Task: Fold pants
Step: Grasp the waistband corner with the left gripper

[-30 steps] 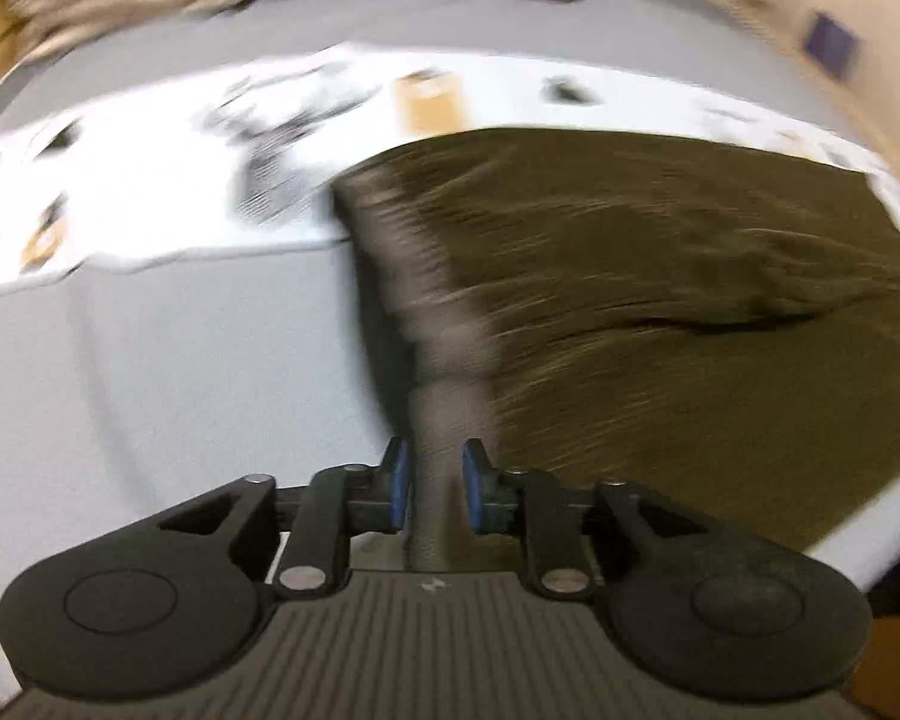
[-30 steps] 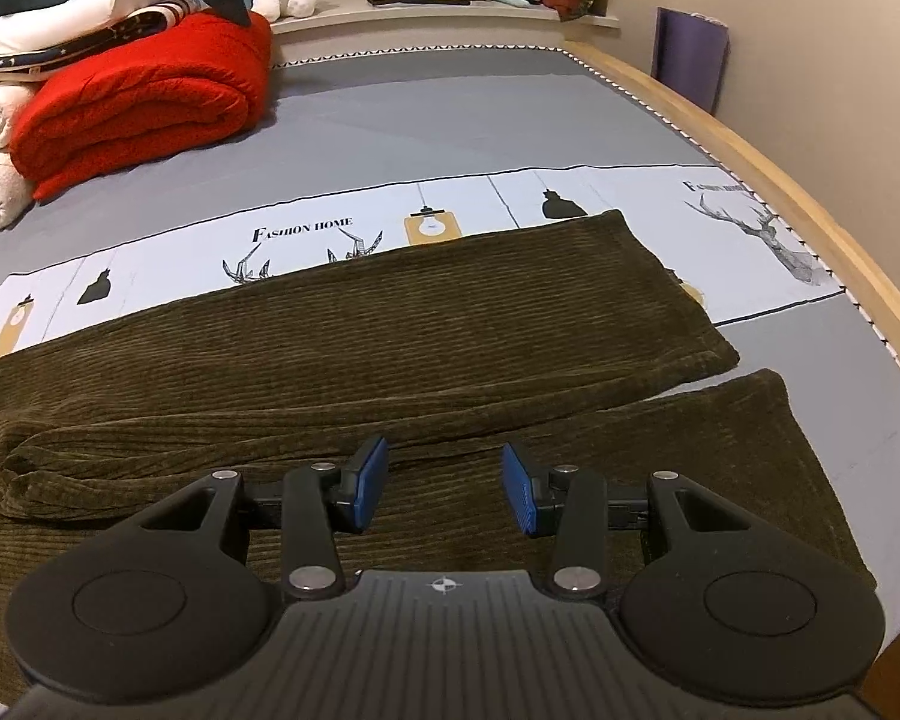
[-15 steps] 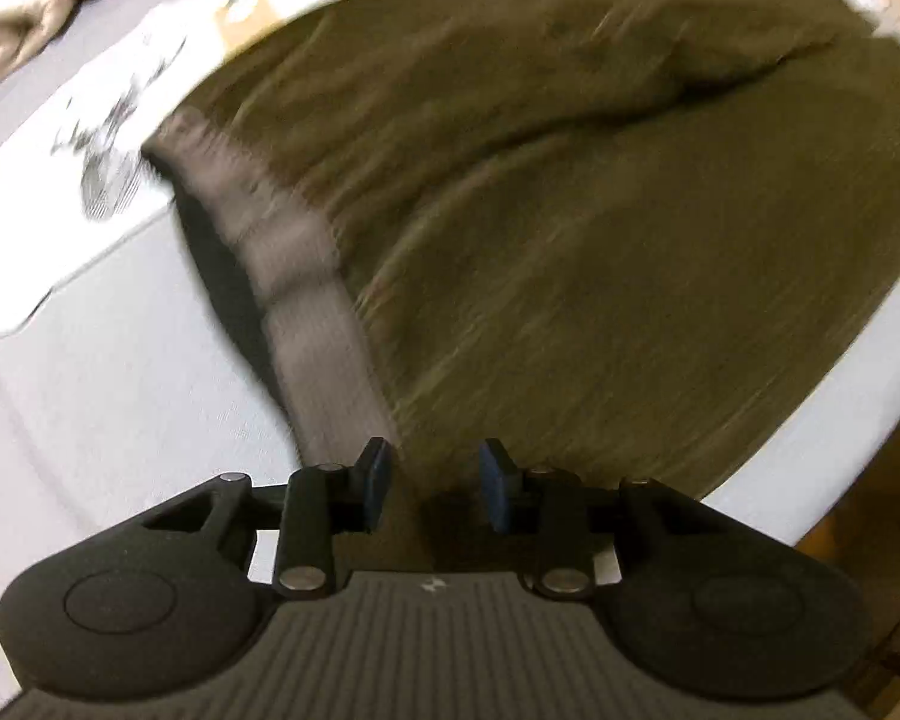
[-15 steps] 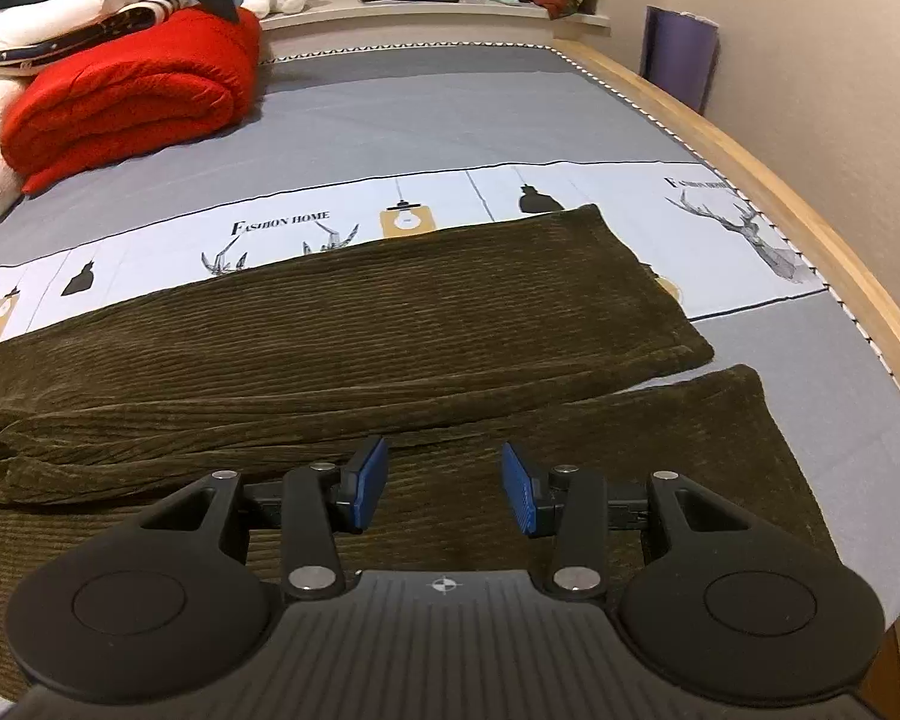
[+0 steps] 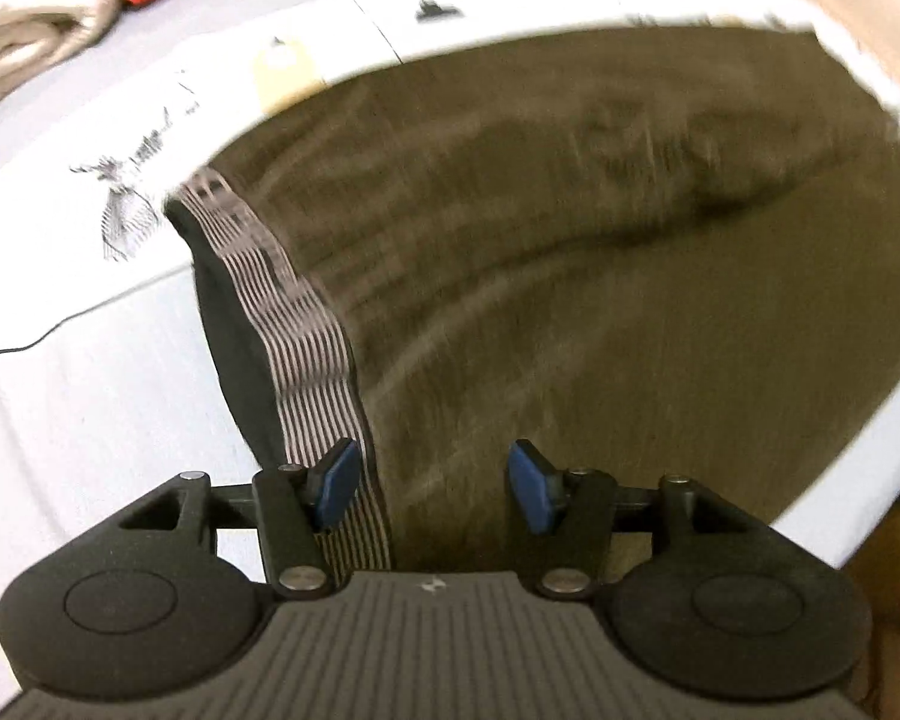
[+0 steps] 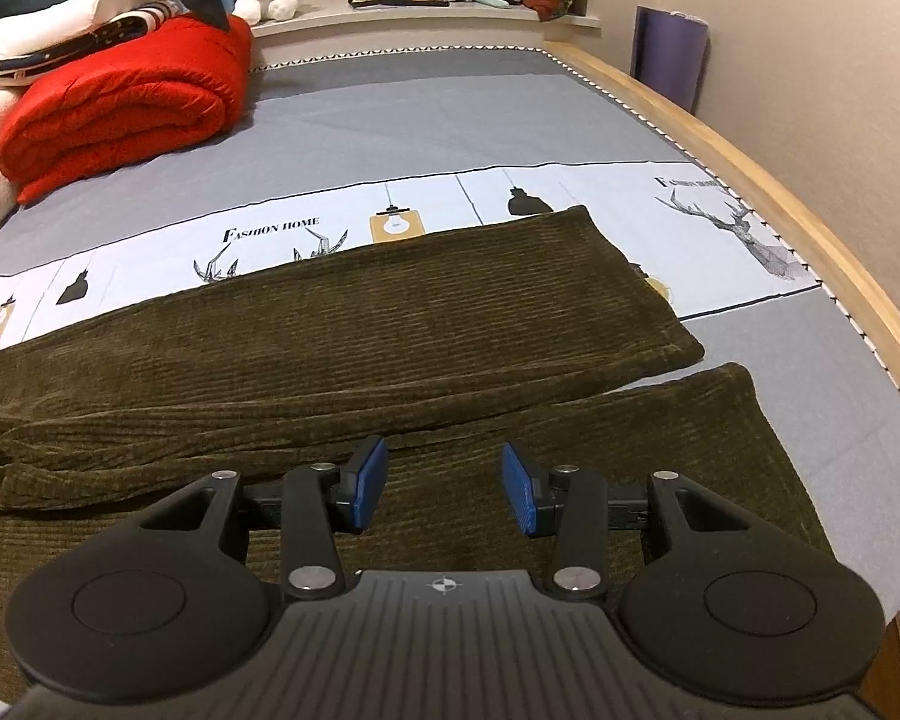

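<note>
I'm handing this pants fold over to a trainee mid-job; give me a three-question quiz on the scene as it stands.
1. True or false: the left tongs are shut on the waistband.
2. The right tongs hover over: A) red blanket B) pants C) bare sheet?
3. What color is the folded blanket at the bed's far left?

Key: 1 false, they are open; 2 B; 3 red.
</note>
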